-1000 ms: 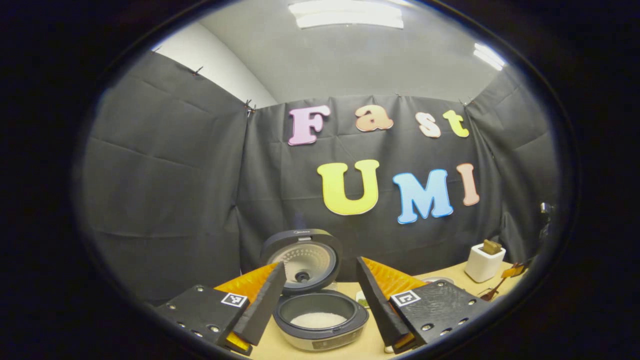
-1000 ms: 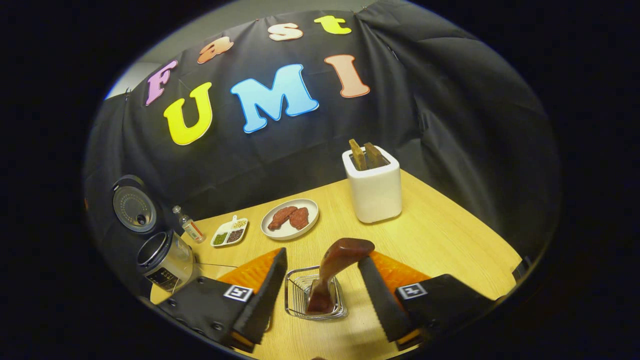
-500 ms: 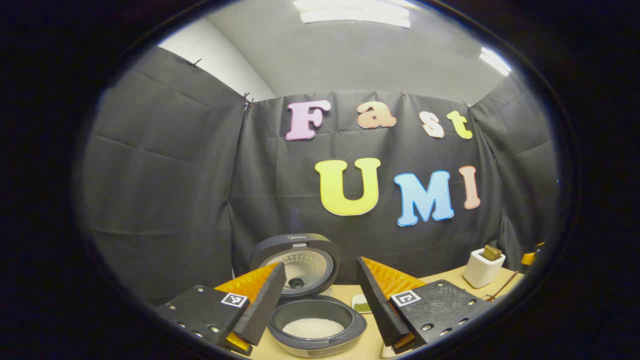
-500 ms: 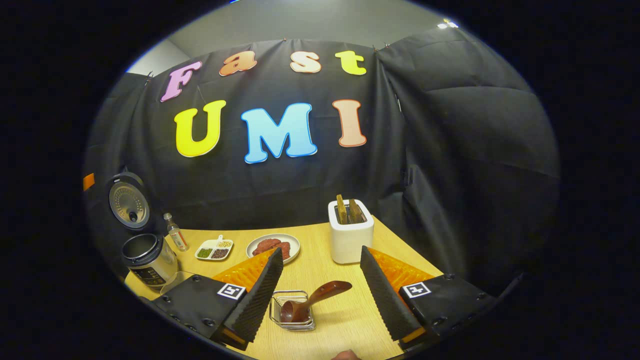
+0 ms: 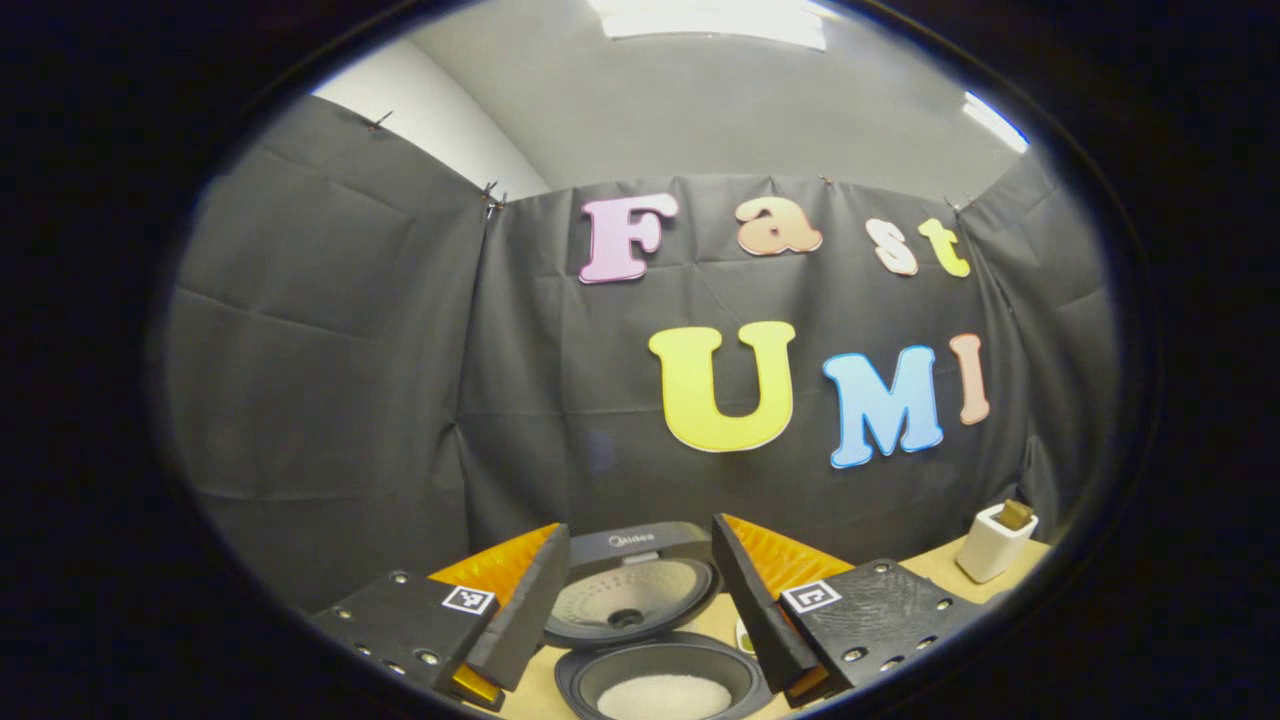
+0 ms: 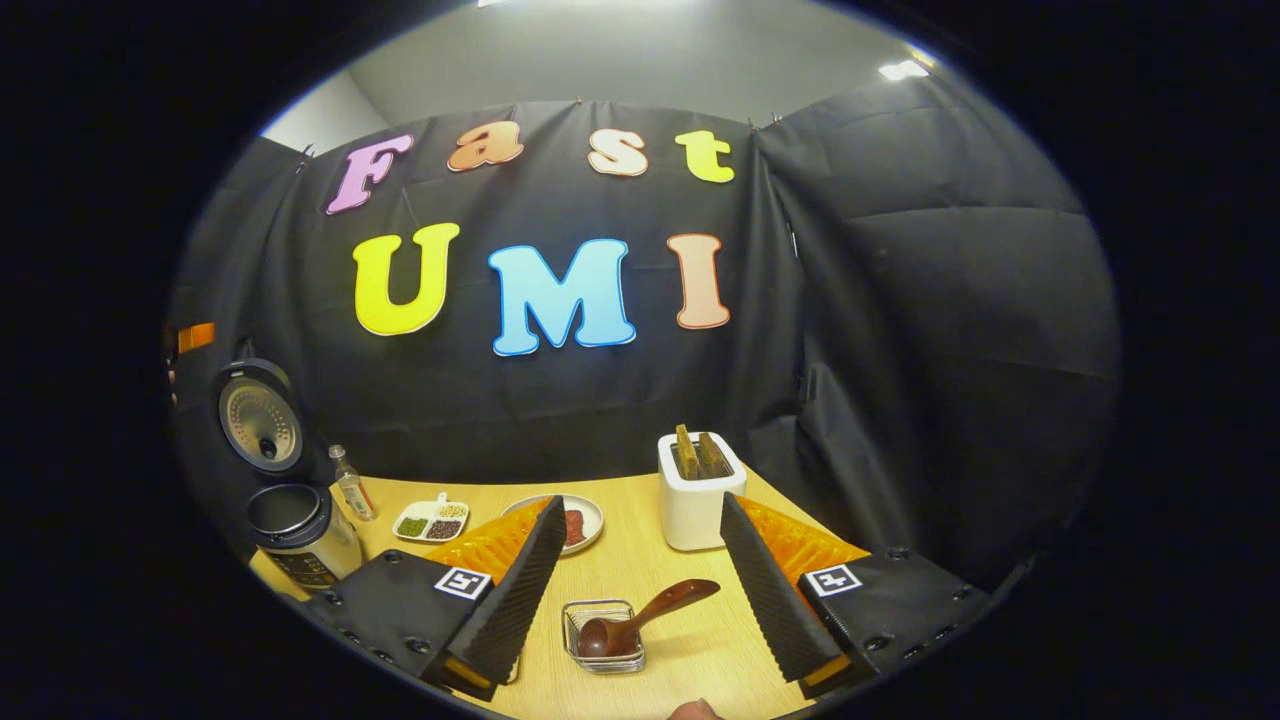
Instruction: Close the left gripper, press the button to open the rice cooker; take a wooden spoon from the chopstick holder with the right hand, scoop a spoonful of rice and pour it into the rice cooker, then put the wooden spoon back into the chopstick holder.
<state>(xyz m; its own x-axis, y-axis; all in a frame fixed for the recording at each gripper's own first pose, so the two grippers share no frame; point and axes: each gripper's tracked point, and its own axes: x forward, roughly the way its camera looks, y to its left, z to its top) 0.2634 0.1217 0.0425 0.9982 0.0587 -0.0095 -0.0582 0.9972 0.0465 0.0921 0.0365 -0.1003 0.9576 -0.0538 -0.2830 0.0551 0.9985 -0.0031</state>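
Above the table (image 6: pixel 860 505), both grippers' fingers spread, wooden spoon (image 6: pixel 640 618) leaning in chopstick holder (image 6: pixel 603 636)

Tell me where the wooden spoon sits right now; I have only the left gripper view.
Observer: The wooden spoon rests in the wire chopstick holder, bowl down inside and handle leaning out over the rim.
Operator: Report the right claw's state.
Observer: The right claw is open. The holder shows between its fingers, and they touch neither it nor the spoon.
Operator: Name what stands next to the rice cooker.
Observer: A small bottle stands upright on the table just beside the rice cooker.
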